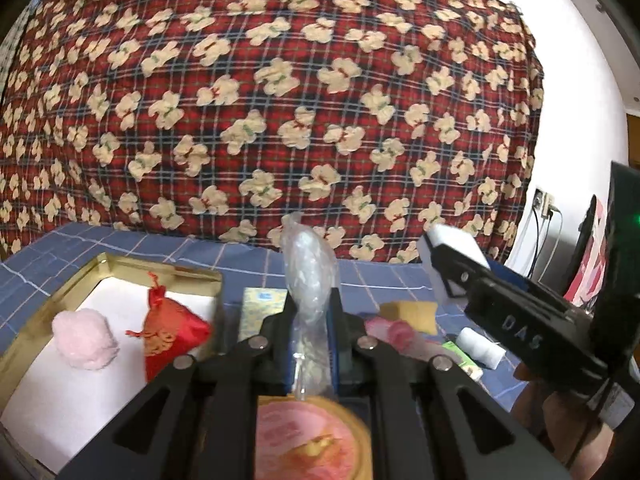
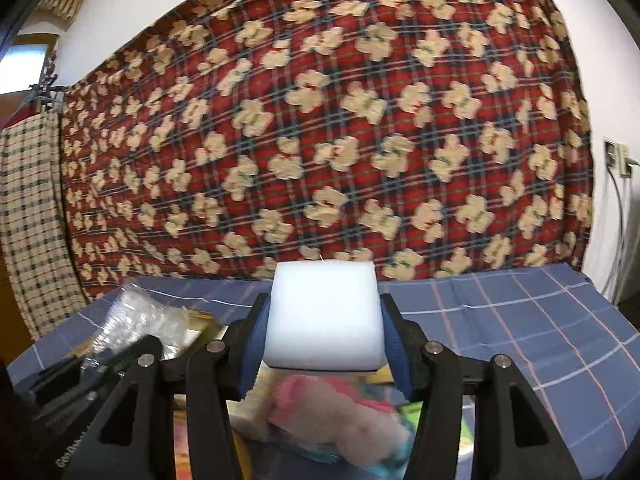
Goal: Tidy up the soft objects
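My left gripper (image 1: 312, 312) is shut on a clear bubble-wrap bag (image 1: 308, 268) that stands up between its fingers. To its left lies a gold-rimmed tray (image 1: 64, 288) with a white floor, holding a pink pompom (image 1: 85, 338) and a red satin pouch (image 1: 168, 330). My right gripper (image 2: 324, 328) is shut on a white foam block (image 2: 324, 316); the same block (image 1: 450, 246) shows in the left wrist view at the right, raised above the table. Below the right gripper lies a blurred pink fluffy thing (image 2: 320, 412). The bubble-wrap bag (image 2: 140, 316) appears at the left of the right wrist view.
A blue checked cloth (image 2: 520, 320) covers the table. Behind it hangs a red plaid bear-print blanket (image 1: 280, 100). A yellow sponge (image 1: 412, 314), a white roll (image 1: 480, 346), a gold-green packet (image 1: 260, 308) and a round pink box (image 1: 308, 440) lie near the left gripper. Cables hang at the right wall (image 2: 616, 208).
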A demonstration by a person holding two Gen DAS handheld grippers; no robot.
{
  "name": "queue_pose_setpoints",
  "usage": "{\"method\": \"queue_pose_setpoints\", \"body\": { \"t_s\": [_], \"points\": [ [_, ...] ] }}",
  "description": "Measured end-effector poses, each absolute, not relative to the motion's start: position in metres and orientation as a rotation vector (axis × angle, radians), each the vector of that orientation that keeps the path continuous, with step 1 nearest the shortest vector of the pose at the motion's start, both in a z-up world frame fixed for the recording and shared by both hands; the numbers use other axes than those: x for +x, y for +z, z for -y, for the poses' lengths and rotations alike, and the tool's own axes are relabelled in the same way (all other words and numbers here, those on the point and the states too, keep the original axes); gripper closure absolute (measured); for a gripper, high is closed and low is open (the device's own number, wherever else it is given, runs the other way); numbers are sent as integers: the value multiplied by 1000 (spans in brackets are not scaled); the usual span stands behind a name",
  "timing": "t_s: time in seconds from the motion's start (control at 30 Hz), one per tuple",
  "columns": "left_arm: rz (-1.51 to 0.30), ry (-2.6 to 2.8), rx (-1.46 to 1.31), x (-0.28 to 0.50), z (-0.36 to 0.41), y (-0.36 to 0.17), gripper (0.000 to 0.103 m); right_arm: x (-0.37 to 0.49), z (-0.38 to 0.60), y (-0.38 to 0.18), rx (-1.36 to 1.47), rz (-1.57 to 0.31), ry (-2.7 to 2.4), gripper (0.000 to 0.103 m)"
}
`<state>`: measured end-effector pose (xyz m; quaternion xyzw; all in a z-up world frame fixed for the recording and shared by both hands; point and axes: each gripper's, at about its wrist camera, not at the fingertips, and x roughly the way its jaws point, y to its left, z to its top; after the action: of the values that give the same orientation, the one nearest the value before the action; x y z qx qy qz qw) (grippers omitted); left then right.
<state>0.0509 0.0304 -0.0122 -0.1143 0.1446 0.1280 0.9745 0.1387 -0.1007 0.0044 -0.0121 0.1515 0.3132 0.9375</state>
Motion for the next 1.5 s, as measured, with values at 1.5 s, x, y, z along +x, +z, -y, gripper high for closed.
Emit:
{"method": "queue_pose_setpoints", "body": {
  "t_s": [1.5],
  "points": [
    [-577, 416, -331, 4, -224, -17, 93, 107, -127, -23, -355, -655, 934, 47]
  ]
}}
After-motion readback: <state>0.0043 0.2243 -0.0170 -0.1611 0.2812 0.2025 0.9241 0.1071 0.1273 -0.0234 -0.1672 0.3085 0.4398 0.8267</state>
